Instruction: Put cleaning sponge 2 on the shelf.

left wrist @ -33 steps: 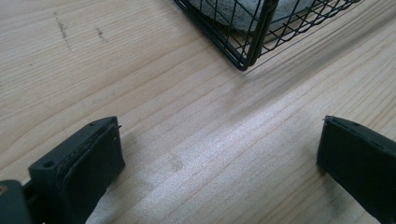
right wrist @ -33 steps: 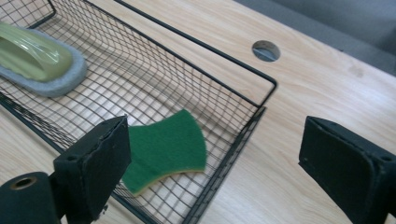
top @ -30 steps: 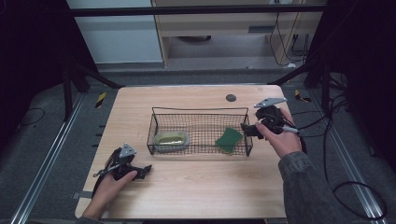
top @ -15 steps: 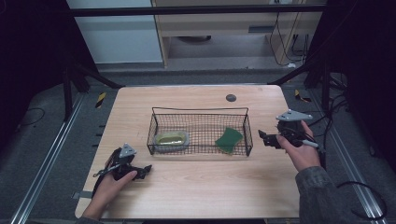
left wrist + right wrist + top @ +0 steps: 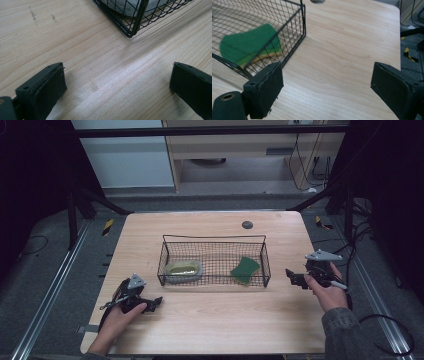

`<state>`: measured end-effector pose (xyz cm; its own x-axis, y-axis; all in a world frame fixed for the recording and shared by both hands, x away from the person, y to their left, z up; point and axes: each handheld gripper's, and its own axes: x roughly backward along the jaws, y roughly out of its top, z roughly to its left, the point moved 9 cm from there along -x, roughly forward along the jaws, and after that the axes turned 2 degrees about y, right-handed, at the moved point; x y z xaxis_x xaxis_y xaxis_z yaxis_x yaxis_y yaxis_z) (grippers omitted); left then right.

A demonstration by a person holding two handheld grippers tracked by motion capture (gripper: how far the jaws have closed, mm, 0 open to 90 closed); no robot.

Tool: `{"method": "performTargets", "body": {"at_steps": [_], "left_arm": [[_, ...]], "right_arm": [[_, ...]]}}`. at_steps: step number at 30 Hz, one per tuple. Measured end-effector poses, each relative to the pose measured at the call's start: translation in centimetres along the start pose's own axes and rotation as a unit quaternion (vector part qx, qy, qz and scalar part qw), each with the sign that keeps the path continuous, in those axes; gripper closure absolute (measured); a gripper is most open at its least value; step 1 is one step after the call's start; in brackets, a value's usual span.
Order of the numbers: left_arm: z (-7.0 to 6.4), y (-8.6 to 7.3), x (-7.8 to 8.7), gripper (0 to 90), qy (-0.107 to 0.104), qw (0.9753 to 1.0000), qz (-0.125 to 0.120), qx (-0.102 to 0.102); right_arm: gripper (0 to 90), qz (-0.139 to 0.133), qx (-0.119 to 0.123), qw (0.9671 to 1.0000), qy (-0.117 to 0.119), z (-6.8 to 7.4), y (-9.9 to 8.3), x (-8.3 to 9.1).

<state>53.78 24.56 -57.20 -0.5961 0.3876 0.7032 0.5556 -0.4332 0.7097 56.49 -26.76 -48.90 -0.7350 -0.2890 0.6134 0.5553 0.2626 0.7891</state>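
The worktop [image 5: 210, 320] spreads out pale and woody. In the middle of it sits the black wire basket [image 5: 215, 240], long side facing the person. Inside the basket, at its right end, lies the green sponge [image 5: 245, 268], flat on the mesh floor and close against the right wall; the right gripper view catches it through the wires, green on top with a yellow edge underneath [image 5: 247, 45]. At the basket's left end rests a shallow grey dish [image 5: 184, 269] with something yellowish-green in it, too small to name.

Over on the right, the right hand-held gripper [image 5: 295, 279] hovers just beside the basket's right end, apart from it, jaws pointing toward the wire. Its own camera shows the two black jaws spread wide with bare wood between them, nothing gripped.

Down at the near left corner, the left hand-held gripper [image 5: 156, 303] sits low over the worktop, near the basket's front left corner but not touching. Its jaws stand wide apart too, empty, with the basket corner [image 5: 131, 33] just ahead.

Beyond the basket, a small dark round spot [image 5: 247, 224] marks the wood.
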Motion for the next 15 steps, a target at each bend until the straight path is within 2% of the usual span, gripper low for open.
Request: {"method": "performTargets", "body": {"at_steps": [9, 12, 15], "left_arm": [[0.0, 0.0, 0.0, 0.0, 0.001, 1.0000, 0.000, -0.002], [0.0, 0.0, 0.0, 0.0, 0.001, 1.0000, 0.000, -0.002], [0.0, 0.0, 0.0, 0.0, 0.001, 1.0000, 0.000, -0.002]], "right_arm": [[11.8, 0.025, -0.029, 0.9992, -0.001, -0.4, -2.8, -1.6], [11.5, 0.044, -0.028, 0.9986, 0.000, -0.4, -3.8, -2.4], [11.3, 0.051, -0.032, 0.9982, -0.001, -0.5, -4.2, -3.4]]}}
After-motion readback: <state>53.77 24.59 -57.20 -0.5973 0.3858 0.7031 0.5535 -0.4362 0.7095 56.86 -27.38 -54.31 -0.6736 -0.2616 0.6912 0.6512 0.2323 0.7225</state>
